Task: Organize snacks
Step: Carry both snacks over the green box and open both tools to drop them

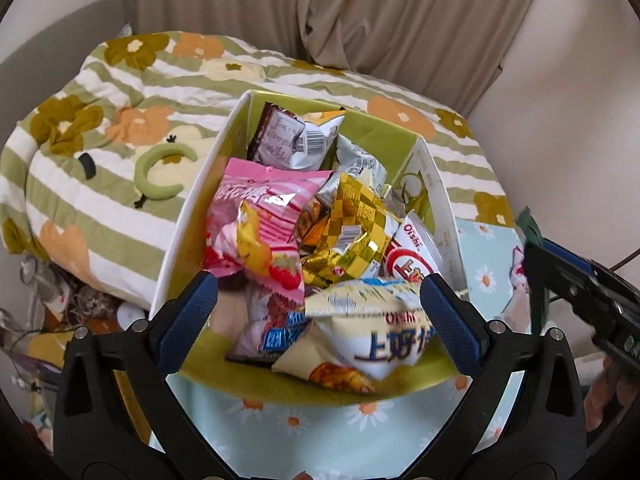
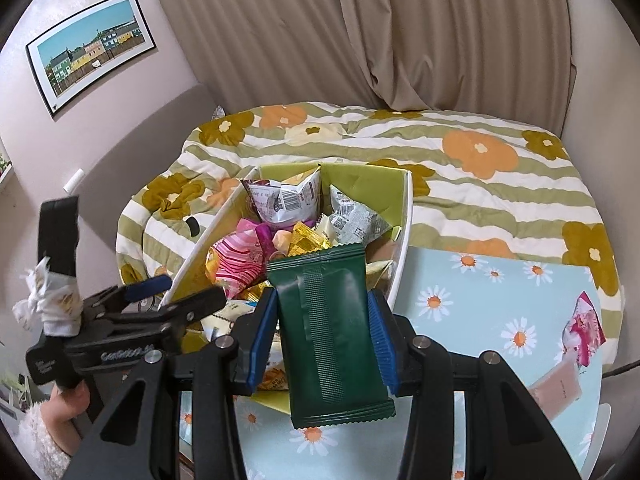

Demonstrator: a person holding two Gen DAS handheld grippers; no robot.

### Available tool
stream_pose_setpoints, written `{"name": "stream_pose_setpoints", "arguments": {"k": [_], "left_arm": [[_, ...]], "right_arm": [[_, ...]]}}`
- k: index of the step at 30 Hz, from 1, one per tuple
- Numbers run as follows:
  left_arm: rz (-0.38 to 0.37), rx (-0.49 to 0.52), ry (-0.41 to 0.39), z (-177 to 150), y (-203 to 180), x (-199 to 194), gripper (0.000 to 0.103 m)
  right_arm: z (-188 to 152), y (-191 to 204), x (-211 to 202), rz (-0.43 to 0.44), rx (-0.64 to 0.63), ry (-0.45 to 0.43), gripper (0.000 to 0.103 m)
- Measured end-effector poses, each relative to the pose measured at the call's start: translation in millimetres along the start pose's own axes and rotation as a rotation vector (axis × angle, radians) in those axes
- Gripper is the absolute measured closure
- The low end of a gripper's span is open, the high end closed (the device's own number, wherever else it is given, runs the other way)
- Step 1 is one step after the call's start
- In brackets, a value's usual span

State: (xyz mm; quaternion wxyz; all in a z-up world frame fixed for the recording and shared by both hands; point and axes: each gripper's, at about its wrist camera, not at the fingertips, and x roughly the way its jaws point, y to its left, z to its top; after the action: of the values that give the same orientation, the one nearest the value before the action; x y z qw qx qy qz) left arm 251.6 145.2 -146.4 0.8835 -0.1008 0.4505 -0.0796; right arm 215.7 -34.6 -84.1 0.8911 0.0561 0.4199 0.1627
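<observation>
Right gripper (image 2: 323, 332) clamps a dark green snack packet (image 2: 328, 340) between its two blue pads, packet upright, top edge sticking out past the fingertips and bottom edge hanging back toward the camera. Just beyond the packet's top edge sits the box (image 2: 404, 236), white outside and green inside, heaped with snack bags. Left gripper (image 1: 318, 316) has its fingers spread wide with nothing between them, held over the near end of the same box (image 1: 192, 216). Between and just ahead of the left fingertips lies a pale yellow Oishi bag (image 1: 372, 332); further out from the tips a gold checkered bag (image 1: 352, 224) and a pink strawberry bag (image 1: 260, 220), and at the far end a silver-brown packet (image 1: 292, 140). The box stands on a light blue daisy-print cloth (image 2: 500, 292); off to the right of the right fingers a small pink packet (image 2: 584, 328) lies on that cloth. Beyond the box a green striped floral blanket (image 2: 460, 168) and a beige curtain (image 2: 360, 32). A framed picture (image 2: 92, 48) hangs on the wall far left.
</observation>
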Motion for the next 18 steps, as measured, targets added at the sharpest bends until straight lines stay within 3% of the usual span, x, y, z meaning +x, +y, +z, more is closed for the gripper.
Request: {"name": "stream_pose_setpoints", "arguments": {"k": [8, 15, 17, 18], "left_arm": [[-0.001, 0.002, -0.023, -8, -1, -15, 0.002], [0.005, -0.012, -0.012, -10, 5, -12, 0.002], [0.007, -0.016, -0.008, -10, 6, -11, 0.002], [0.007, -0.016, -0.006, -10, 7, -10, 0.002]], "right_arm": [[33, 17, 17, 0.043, -0.046, 0.013, 0.062], [61, 34, 57, 0.101, -0.066, 0.069, 0.061], [64, 37, 70, 0.137, -0.053, 0.082, 0.044], [64, 38, 73, 0.147, -0.051, 0.088, 0.02]]}}
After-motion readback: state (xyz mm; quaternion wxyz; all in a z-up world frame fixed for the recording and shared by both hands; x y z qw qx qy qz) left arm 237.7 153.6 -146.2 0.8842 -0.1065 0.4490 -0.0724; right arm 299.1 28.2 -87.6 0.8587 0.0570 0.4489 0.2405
